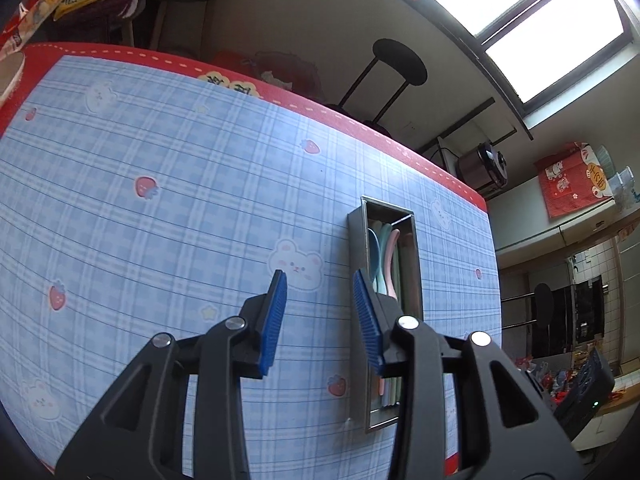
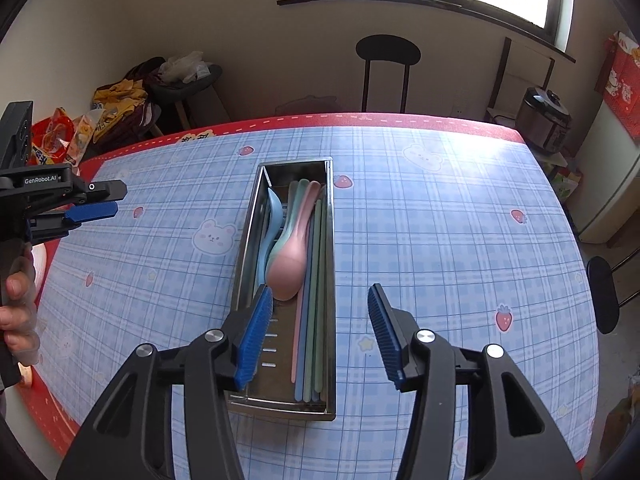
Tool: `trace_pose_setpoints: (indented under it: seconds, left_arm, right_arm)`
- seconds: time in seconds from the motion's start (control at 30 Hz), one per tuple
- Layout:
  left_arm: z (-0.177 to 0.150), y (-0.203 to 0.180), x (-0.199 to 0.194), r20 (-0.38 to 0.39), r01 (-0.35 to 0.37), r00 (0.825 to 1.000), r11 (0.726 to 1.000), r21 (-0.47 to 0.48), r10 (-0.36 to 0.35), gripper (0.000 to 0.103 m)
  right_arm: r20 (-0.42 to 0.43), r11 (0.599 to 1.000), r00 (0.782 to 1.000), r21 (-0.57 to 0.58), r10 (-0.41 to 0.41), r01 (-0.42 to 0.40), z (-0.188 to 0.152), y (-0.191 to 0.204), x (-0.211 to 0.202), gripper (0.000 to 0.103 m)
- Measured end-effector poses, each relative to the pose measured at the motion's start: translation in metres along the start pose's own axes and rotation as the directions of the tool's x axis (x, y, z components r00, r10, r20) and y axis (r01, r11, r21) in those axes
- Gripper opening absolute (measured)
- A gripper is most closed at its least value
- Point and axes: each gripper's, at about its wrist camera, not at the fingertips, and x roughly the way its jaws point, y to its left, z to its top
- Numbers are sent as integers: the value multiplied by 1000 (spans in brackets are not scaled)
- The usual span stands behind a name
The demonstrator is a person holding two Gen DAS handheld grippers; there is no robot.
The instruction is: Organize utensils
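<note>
With spoons [image 2: 285,256] and chopsticks [image 2: 314,300] already lying lengthwise in tray [image 2: 331,280] mid-table toward the right edge, looks done: both grippers, left [image 1: 320,286] and right [image 2: 320,300], spread, empty, hovering clear.

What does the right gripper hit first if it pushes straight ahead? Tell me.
Probably the metal utensil tray: the open right gripper straddles the tray's right wall, with the chopsticks just inside. Depth is unclear, so it may meet the tablecloth instead.
</note>
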Motion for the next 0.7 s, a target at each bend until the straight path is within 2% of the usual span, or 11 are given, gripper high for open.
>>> trace_pose_setpoints:
  seconds: [0.1,0.3,0.47,0.57,0.67,0.7]
  left_arm:
    - [-4,6,-29,31,-2,1000,999,44,1,37]
    - [-22,8,-97,132,-71,990,981,179,47,40]
    - [-54,-7,-154,246,-152,967,926,344,67,52]
    - [-75,-15,-180,280,-168,959,897,409,51,54]
    - [-93,-17,-200,285,-133,959,890,437,4,58]
    - [-99,-20,-206,292,-128,956,884,449,-10,67]
  right_arm:
    - [13,1000,1000,2,-2,2,-3,6,-21,52]
    - [72,999,997,34,4,-7,-16,17,-76,67]
    - [148,997,989,75,-13,2,-32,25,-126,90]
    - [189,992,982,123,-14,-9,-42,27,-154,97]
    - [222,989,974,150,-36,3,-53,28,-174,97]
    - [229,988,972,155,-52,17,-57,30,-179,97]
